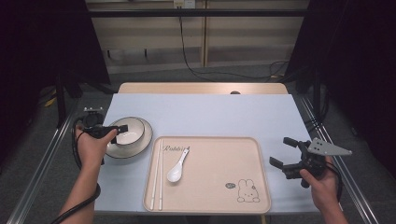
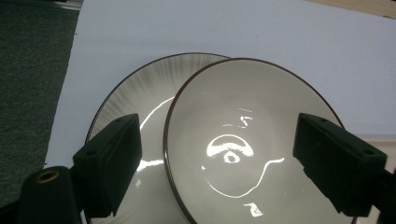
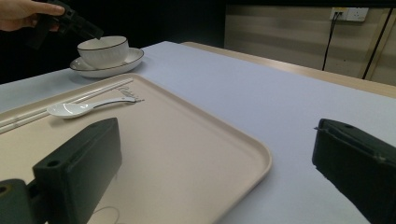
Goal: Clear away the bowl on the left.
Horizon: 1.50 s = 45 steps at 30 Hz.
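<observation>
- Left tool [image 2: 217, 158] hovered over the bowl [image 2: 247, 140] on its plate [image 2: 135, 98], jaws spread, pinching nothing.
- Right tool [image 1: 286, 152] sat right of the tray [image 1: 210, 205], jaws spread, empty.

Pale blue table [image 1: 205, 114], wooden edge behind; grey floor [image 1: 233, 72]; beige panelled wall [image 1: 243, 37], wall socket [image 3: 348, 13].
</observation>
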### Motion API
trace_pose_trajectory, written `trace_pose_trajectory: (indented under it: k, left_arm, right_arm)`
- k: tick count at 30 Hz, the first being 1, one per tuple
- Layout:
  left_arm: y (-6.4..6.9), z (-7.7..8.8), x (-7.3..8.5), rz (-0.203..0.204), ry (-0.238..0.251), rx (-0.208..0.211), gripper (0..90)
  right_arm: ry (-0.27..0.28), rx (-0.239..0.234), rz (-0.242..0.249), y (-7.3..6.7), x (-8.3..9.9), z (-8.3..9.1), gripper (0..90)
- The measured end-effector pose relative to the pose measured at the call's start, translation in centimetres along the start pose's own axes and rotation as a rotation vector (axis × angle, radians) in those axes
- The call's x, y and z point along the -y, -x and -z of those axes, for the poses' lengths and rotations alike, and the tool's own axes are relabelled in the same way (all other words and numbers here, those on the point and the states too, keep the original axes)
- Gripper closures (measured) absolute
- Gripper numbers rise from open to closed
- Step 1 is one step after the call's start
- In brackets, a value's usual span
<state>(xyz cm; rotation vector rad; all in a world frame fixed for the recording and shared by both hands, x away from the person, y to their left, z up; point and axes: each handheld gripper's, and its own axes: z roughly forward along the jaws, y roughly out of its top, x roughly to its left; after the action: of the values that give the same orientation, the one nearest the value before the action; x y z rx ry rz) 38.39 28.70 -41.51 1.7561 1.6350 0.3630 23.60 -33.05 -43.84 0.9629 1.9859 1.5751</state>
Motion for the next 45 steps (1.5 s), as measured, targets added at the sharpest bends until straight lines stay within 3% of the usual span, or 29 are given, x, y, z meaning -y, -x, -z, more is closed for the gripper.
trace_pose_trajectory:
  k: [3,4,6,12,14,16,23,26,29,31,33,38,43,45]
  left_arm:
    - [-0.3,-0.1,0.2,-0.011,-0.01,-0.01,21.8]
    - [-0.3,-0.3,0.3,0.01,-0.002,-0.017,22.2]
    - [-0.6,-0.4,0.4,0.004,-0.022,-0.012,26.4]
    - [-1.0,-0.9,0.8,0.052,-0.023,-0.026,33.7]
    - [-1.2,-0.9,0.9,0.041,-0.032,-0.025,36.6]
    - [-1.1,-1.2,1.0,0.076,-0.021,-0.023,42.5]
    - [-1.4,-1.8,1.5,0.138,-0.032,-0.023,60.3]
    - [-1.6,-1.9,1.6,0.146,-0.041,-0.029,68.2]
    - [-1.9,-1.9,1.6,0.19,-0.038,-0.03,78.8]
    - [-1.9,-1.8,1.5,0.168,-0.052,-0.034,80.6]
    - [-1.8,-1.8,1.5,0.191,-0.046,-0.02,81.3]
    - [-1.5,-1.4,1.1,0.147,-0.058,-0.018,81.4]
    - [-0.4,-0.4,0.4,0.137,-0.048,0.051,81.5]
    - [0.2,-0.3,0.2,0.13,-0.039,0.059,81.6]
  right_arm:
    - [-0.001,0.0,-0.001,0.0,0.0,0.0,0.8]
    - [0.0,0.0,0.0,0.0,0.0,0.0,0.9]
    - [0.001,-0.001,0.0,0.0,0.0,0.0,0.8]
    - [0.001,-0.002,0.0,0.0,0.0,0.0,0.8]
    - [0.0,-0.002,0.0,0.0,0.0,0.1,0.8]
    - [0.001,-0.003,0.0,0.0,0.0,0.0,0.8]
    - [0.004,-0.002,0.002,0.0,0.0,0.1,0.9]
    - [0.003,-0.002,0.002,0.0,0.0,0.1,0.8]
    - [0.004,-0.003,0.002,0.0,0.0,0.1,0.8]
    - [0.002,0.0,0.001,0.0,0.0,0.1,0.9]
    - [0.003,-0.003,0.003,0.0,0.0,0.1,0.8]
    - [0.002,-0.006,0.002,0.0,0.0,0.2,0.8]
    - [0.001,0.003,-0.003,0.1,-0.1,0.2,0.8]
    - [0.005,0.0,0.002,0.1,0.0,0.1,0.8]
